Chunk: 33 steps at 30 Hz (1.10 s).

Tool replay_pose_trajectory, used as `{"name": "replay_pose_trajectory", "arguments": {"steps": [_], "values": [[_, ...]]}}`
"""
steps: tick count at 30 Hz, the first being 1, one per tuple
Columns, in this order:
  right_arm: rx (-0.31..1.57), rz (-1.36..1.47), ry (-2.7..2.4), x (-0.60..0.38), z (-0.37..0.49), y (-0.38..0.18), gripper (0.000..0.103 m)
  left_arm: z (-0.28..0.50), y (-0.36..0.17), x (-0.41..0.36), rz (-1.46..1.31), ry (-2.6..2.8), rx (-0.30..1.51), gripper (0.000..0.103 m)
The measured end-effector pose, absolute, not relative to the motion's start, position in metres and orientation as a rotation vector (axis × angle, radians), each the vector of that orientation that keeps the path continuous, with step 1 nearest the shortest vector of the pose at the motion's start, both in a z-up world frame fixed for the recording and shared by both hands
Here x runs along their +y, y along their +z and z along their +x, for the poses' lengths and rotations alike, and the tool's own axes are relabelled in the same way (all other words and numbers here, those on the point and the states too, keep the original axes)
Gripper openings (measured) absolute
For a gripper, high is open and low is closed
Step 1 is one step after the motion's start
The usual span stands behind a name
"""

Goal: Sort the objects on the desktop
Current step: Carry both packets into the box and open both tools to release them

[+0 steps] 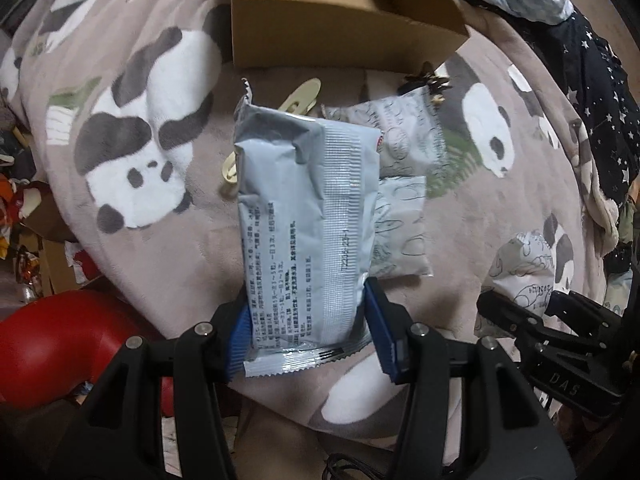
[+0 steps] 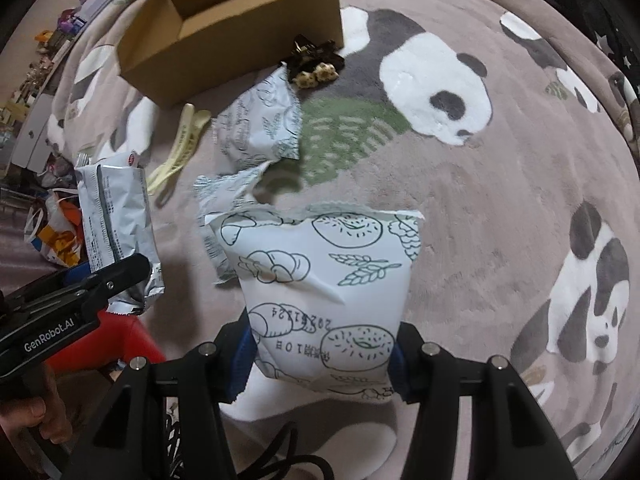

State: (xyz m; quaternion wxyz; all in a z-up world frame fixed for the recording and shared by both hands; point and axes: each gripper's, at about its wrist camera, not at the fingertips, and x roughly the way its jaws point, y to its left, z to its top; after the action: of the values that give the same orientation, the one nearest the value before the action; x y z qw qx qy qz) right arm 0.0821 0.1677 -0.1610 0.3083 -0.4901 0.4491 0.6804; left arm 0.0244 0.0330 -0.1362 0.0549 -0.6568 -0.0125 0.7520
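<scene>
A: Start with the big things. What carries it all?

B: A panda-print blanket; I would not call it a surface. The landmark is the open cardboard box lying on it, and it looks empty as far as its inside shows.

A: And the step in hand?

B: I judge it a carry, both sides loaded. The left hand-held gripper has its blue pads pressed on the lower end of a grey foil packet, which hangs clear of the blanket on the near side of the box. The right hand-held gripper is clamped at a narrow setting on a white bakery-print pouch, also lifted, further out from the box than the foil packet.

A: What is left down there?

B: Two more printed pouches just in front of the box, cream hair clips beside its near wall, and a dark leopard-print clip touching its corner.

A: So the next move?

B: Probably bringing each packet over the open box mouth and letting go there. That needs the packets kept apart from each other, and held high enough to clear the raised flap. Which item belongs where I cannot tell.
</scene>
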Motion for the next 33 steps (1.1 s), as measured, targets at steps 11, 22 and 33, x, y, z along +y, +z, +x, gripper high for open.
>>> {"name": "replay_pose_trajectory", "arguments": {"steps": [11,22,33], "values": [[1.196,-1.195,1.864,0.181,0.052,-0.115,0.056,0.011,-0.066,0.042,-1.896,2.402,0.038,0.050],[1.143,-1.135,1.895,0.220,0.029,-0.079,0.056,-0.032,-0.052,0.044,-1.833,2.373,0.078,0.050],[1.150,-1.068,1.856,0.296,-0.011,-0.060,0.056,-0.130,-0.034,0.044,-1.744,2.366,0.077,0.050]]}}
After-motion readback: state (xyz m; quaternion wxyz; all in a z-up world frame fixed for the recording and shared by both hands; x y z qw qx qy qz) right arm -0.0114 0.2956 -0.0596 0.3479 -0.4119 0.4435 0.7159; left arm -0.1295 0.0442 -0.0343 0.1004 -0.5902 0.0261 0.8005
